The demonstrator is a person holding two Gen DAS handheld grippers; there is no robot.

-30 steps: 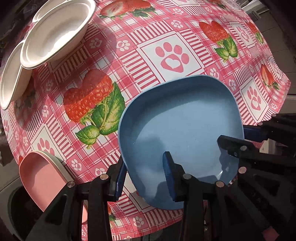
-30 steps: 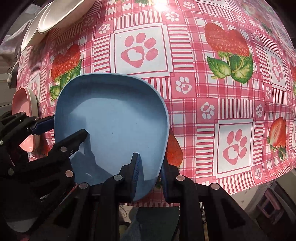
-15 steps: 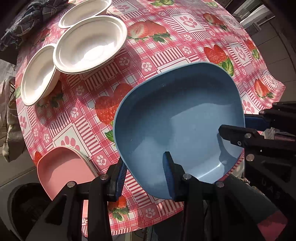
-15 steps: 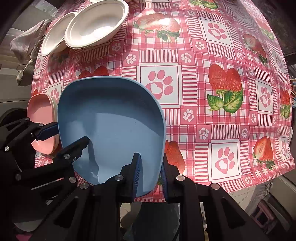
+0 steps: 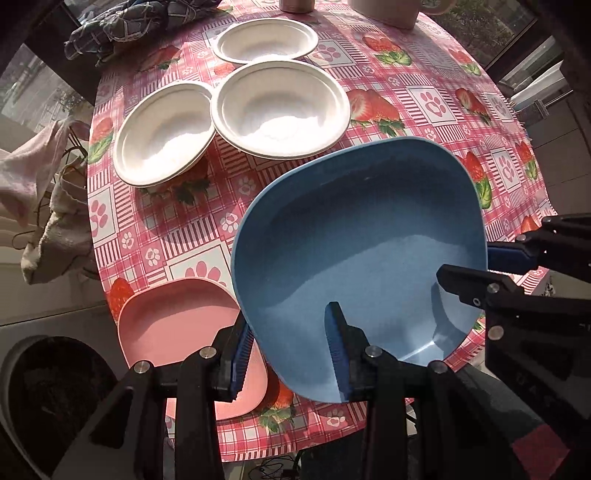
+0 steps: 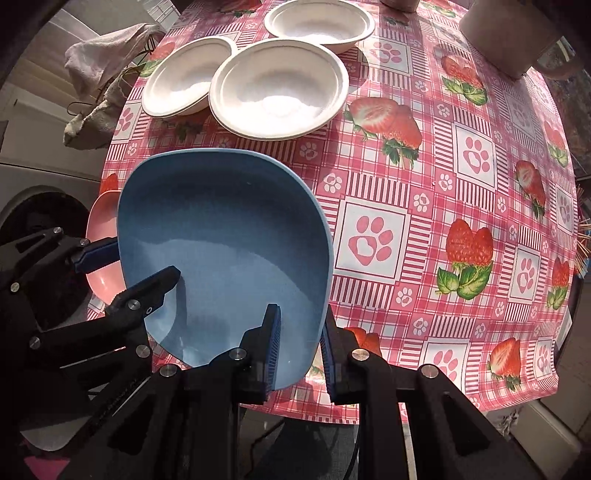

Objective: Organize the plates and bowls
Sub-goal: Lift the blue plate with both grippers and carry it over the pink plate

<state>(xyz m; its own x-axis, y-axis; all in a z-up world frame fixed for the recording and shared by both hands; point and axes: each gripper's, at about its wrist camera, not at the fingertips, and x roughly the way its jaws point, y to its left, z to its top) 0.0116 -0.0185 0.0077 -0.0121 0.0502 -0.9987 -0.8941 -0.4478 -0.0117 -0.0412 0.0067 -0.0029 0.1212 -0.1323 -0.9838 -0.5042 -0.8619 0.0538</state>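
blue plastic fills the near field: the blue plate (image 5: 358, 254) hangs tilted above the tabletop (image 6: 424, 177), pinched on two edges, presumably so it rides level enough to be stacked. the left gripper (image 5: 288, 354) has its fingers clamped over the rim at 6 o'clock in its own view, one pad inside the dish, one beneath. the right gripper (image 6: 299, 350) pinches the opposite rim the same way. just under the plate at 8 o'clock lies the pink plate (image 5: 177, 325), a likely landing spot. farther out at 11 to 12 o'clock sit three white bowls (image 5: 280, 107), two touching. only the left view shows the dark cloth bundle (image 5: 125, 26); the right view alone shows the pale mug (image 6: 513, 33) at 1 o'clock.
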